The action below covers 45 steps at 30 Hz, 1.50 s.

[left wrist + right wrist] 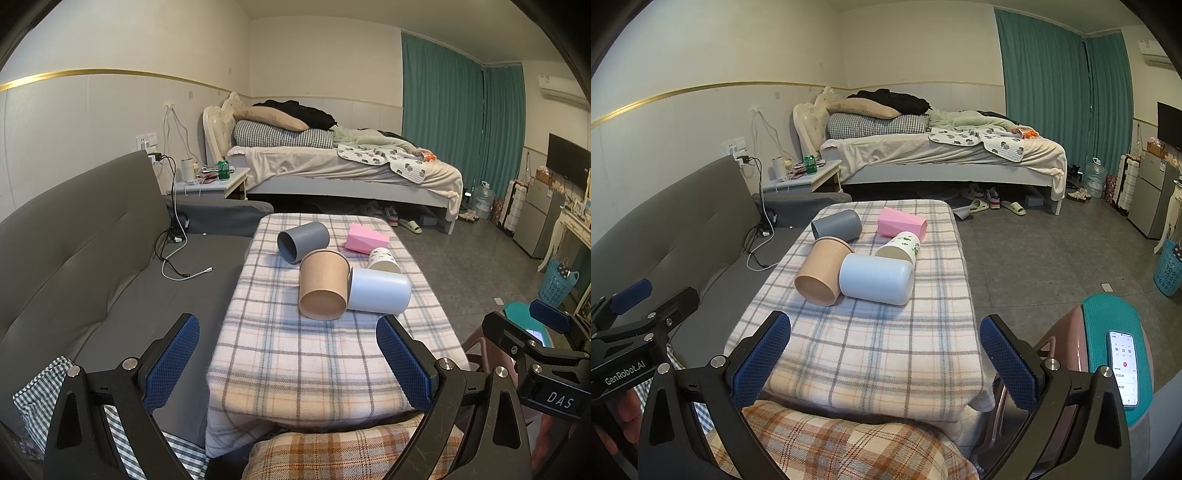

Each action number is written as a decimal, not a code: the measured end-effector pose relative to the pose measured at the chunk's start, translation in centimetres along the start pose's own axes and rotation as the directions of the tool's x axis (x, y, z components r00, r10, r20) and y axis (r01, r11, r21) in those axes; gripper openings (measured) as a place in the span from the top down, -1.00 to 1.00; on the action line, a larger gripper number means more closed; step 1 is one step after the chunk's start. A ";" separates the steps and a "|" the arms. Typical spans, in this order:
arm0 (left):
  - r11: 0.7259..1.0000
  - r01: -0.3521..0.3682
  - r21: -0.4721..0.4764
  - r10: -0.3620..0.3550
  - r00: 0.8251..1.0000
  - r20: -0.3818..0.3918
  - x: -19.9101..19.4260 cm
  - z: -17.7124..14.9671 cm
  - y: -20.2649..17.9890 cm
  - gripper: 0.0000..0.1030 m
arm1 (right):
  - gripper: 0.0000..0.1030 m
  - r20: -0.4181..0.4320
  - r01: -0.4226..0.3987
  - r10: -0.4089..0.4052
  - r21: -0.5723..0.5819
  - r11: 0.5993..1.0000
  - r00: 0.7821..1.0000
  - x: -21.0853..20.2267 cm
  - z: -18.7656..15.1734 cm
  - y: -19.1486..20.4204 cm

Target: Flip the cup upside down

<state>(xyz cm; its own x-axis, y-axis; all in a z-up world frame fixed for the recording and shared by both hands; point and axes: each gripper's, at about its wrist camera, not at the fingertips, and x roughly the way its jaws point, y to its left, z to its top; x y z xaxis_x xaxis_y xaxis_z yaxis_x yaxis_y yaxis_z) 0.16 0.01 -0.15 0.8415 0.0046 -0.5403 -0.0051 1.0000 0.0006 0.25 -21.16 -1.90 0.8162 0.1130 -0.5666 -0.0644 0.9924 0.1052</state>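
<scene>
Several cups lie on their sides on a plaid-covered table [295, 354]: a brown paper cup [323, 284] [822, 271], a pale blue cup [378, 290] [875, 279], a dark grey cup [303, 241] [836, 225], a pink cup [367, 239] [903, 222] and a white leaf-print cup [384, 259] [899, 249]. My left gripper [288, 328] is open and empty, short of the cups at the table's near end. My right gripper [884, 328] is open and empty, also near the front edge.
A grey sofa [92, 266] runs along the table's left. A plaid cushion [831, 443] lies below the near edge. A phone [1124, 365] rests on a teal stool at right. A bed [351, 166] stands behind, with tiled floor to the right.
</scene>
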 end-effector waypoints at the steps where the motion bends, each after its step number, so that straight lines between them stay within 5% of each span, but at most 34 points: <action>1: 1.000 0.000 0.000 0.000 1.000 0.000 0.0 0.0 0.0 -0.93 | -1.00 0.000 -0.001 0.001 0.000 1.000 1.000 0.0 0.0 0.1; 35: 1.000 0.000 0.000 0.000 1.000 -0.004 0.0 0.0 0.0 -0.93 | -1.00 -0.004 -0.003 0.003 -0.008 1.000 1.000 0.2 -0.1 0.4; 45: 1.000 -0.018 -0.005 0.018 0.998 -0.060 2.7 -0.5 0.7 -0.93 | -1.00 -0.023 -0.033 0.032 -0.038 0.999 0.999 1.3 0.9 -0.3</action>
<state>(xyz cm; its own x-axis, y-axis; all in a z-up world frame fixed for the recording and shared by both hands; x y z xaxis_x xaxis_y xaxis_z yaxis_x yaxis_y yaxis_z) 2.18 0.69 -2.01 0.8075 0.0223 -0.5895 -0.0230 0.9997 0.0063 1.81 -21.32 -1.92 0.8003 0.1455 -0.5817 -0.1128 0.9893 0.0921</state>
